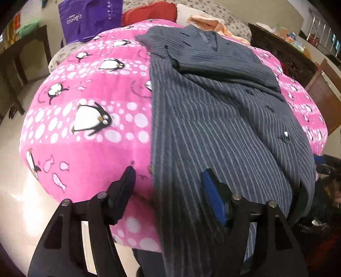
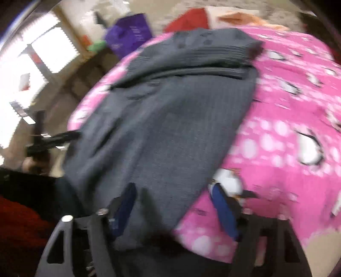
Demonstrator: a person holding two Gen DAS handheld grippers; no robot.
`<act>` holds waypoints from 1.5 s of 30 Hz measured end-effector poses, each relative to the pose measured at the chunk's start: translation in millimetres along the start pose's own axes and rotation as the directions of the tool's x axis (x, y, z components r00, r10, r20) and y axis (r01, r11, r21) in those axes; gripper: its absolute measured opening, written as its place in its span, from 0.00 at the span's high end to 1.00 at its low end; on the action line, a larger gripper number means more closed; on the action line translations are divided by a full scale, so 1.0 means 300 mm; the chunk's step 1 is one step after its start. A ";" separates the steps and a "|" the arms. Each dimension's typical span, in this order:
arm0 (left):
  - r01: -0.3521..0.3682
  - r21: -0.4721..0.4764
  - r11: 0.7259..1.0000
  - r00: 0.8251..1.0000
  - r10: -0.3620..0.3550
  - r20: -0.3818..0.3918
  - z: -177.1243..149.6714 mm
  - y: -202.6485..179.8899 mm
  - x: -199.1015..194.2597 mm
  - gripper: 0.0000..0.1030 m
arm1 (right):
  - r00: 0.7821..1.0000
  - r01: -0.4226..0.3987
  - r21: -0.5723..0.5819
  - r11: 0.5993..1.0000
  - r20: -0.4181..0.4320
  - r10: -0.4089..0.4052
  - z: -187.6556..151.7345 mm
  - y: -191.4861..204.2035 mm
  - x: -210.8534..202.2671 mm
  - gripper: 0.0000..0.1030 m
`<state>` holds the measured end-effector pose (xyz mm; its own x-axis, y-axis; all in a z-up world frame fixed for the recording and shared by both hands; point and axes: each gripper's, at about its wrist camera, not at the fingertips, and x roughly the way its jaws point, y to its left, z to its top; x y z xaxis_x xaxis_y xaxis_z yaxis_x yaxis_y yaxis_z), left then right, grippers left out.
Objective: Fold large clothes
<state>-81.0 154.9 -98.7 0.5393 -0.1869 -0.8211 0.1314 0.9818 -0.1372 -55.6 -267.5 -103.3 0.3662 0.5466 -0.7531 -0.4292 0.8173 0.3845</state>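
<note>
A large grey striped buttoned garment lies lengthwise on a pink penguin-print blanket, with its sleeves folded across the far end. Its near hem hangs over the blanket's front edge. My left gripper is open, its jaws either side of the garment's left near edge, just above the cloth. In the blurred right wrist view the same garment lies on the blanket. My right gripper is open over the garment's right near corner. The left gripper shows at the far left there.
A purple bag, a red cushion and an orange cloth lie beyond the blanket. A dark table stands at left, a dark cabinet and wooden chair at right. Bare floor lies front left.
</note>
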 end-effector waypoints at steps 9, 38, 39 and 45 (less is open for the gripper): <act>0.128 -0.047 0.991 0.991 -0.130 -0.032 -0.002 0.024 -0.009 0.34 | 0.987 -0.158 0.142 0.977 -0.007 0.161 -0.024 -0.093 0.012 0.59; 0.362 -0.005 0.932 0.928 -0.361 -0.090 0.065 -0.053 0.055 0.87 | 0.983 -0.180 -0.132 0.975 0.006 0.182 0.017 0.050 0.035 0.87; 0.356 -0.021 0.934 0.931 -0.357 -0.076 0.066 -0.041 0.050 0.93 | 0.982 -0.174 -0.130 0.976 0.049 0.182 0.024 0.043 0.014 0.91; 0.388 -0.033 0.921 0.922 -0.387 0.025 0.052 -0.013 -0.064 0.96 | 0.940 -0.178 -0.133 0.975 0.270 0.208 0.033 0.033 -0.161 0.93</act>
<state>-78.9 154.2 -73.8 0.4669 -0.5531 -0.6900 0.3028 0.8331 -0.4629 -69.2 -284.2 -57.7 0.4777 0.7333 -0.4838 -0.5935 0.6754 0.4378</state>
